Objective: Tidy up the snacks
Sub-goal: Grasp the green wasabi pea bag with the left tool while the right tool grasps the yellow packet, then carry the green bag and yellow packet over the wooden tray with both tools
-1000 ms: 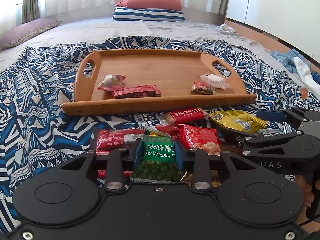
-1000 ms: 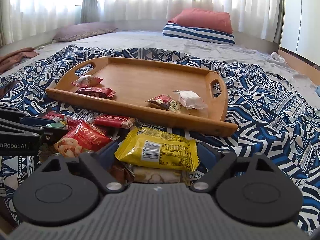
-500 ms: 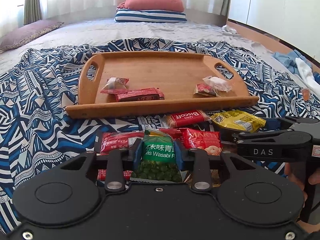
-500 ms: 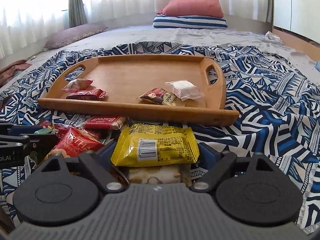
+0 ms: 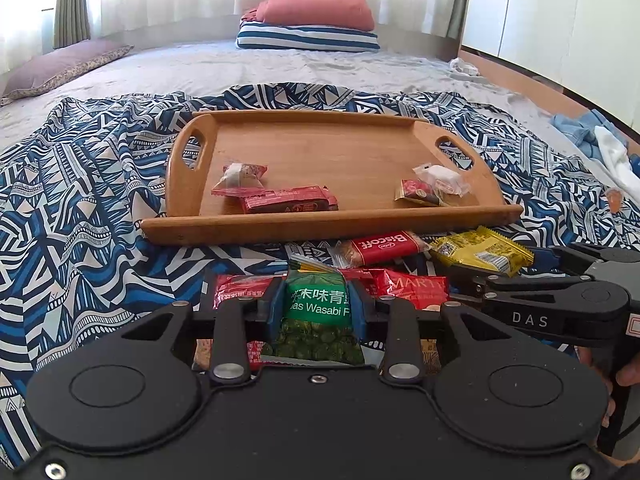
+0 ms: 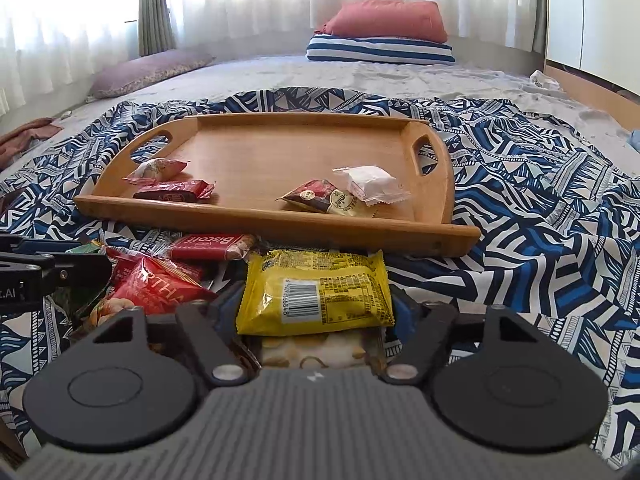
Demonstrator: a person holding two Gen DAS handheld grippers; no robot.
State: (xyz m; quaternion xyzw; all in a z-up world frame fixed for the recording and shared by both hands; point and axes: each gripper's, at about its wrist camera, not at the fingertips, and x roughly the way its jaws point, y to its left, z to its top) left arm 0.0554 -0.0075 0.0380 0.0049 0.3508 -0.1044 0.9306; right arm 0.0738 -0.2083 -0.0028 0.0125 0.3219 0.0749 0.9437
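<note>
The left tool [image 5: 318, 304] stays clamped on the green wasabi pea packet [image 5: 318, 320]. The right tool [image 6: 316, 308], wider a moment ago, is closing around the yellow packet [image 6: 316, 292]; both pickups look bound for the wooden tray [image 6: 280, 222] beyond.

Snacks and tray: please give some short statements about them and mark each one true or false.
1. The wooden tray holds four snacks. True.
2. The left gripper is shut on the green wasabi pea packet. True.
3. The Biscoff packet lies inside the tray. False: it lies on the patterned blanket, in front of the tray.
4. The right gripper has a red packet between its jaws. False: the yellow packet is there, jaws closing.
</note>
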